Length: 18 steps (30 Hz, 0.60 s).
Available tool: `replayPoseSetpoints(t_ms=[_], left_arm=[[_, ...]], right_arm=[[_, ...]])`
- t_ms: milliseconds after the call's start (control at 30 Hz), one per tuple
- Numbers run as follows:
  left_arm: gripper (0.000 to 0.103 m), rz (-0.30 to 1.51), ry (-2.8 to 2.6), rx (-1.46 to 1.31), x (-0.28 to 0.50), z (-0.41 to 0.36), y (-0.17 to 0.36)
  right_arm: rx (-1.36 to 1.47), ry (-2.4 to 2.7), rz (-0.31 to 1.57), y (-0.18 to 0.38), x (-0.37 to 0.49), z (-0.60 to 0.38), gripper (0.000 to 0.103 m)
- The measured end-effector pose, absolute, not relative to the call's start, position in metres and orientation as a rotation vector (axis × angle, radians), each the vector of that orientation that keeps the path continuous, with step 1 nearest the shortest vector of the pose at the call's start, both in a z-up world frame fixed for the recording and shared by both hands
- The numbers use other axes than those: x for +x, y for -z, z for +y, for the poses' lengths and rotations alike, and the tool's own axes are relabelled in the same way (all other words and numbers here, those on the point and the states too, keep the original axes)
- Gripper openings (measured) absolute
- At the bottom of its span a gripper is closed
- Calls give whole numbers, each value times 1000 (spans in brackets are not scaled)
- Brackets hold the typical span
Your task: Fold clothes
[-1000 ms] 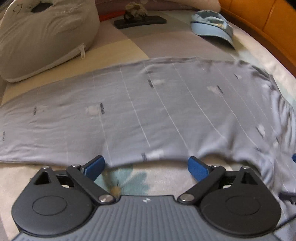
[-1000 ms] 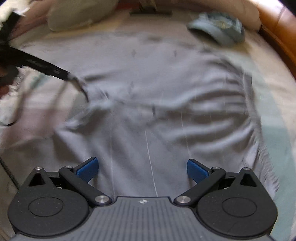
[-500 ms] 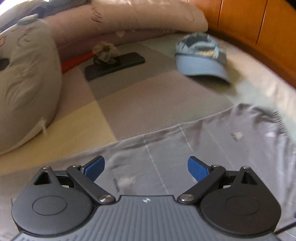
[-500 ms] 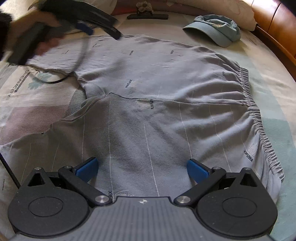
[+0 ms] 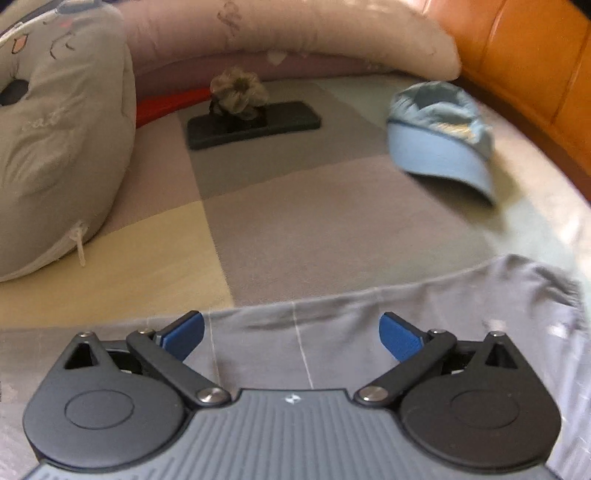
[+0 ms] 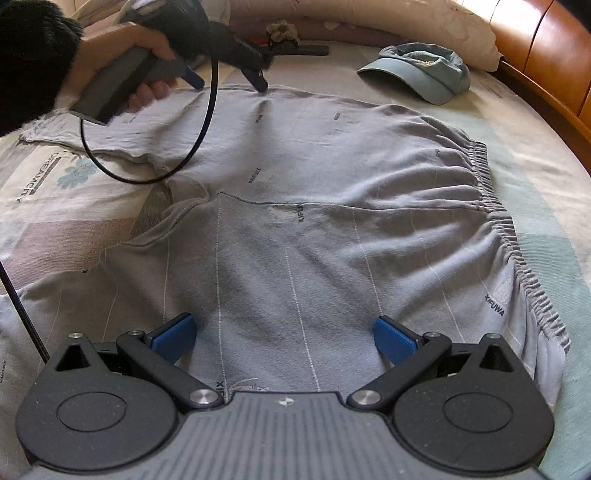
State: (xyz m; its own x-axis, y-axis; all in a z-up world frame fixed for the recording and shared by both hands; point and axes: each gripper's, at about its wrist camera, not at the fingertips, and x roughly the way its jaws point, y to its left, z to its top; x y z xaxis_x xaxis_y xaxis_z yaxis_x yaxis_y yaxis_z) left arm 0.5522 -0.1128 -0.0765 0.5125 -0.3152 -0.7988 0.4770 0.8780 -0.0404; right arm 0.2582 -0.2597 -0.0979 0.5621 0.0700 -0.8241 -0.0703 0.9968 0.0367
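Grey pinstriped shorts (image 6: 332, 229) with an elastic waistband are lying spread flat across the middle of the bed (image 6: 546, 155), the waistband toward the bed's right edge and the two legs reaching toward its left edge.

The right gripper (image 6: 282, 334) is hovering over the near leg of the shorts, its blue fingertips (image 6: 173, 338) standing wide apart and gripping nothing.

The left gripper (image 6: 229, 79), held by a hand (image 6: 122, 70) in a dark fuzzy sleeve, is sitting at the far edge of the shorts with a black cable (image 6: 199, 122) looping down from it. In its own wrist view the left gripper (image 5: 291, 336) is also spread wide and empty, poised just above the far hem of the shorts (image 5: 406, 306).

Beyond that hem, a light blue cap (image 5: 439, 133) is resting near the bed's far right corner beside the orange wooden bed frame (image 5: 524, 55). A dark flat case (image 5: 255, 125) with a brownish scrunchie (image 5: 238, 90) on it is lying near the far edge, in front of a long pink pillow (image 5: 295, 29). A grey cushion (image 5: 55, 147) is occupying the far left corner.
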Motion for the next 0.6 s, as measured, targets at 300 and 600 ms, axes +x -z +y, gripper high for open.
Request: replayPoseSetpoints(t_ms=[300,600], left_arm=[[101,990,338,237,522,-11,88],[101,1047,219,167,513,68,81]], right_arm=[[-7,-94,987,98,263,-260,103],[-11,-97,1021,97,269,-260,103]])
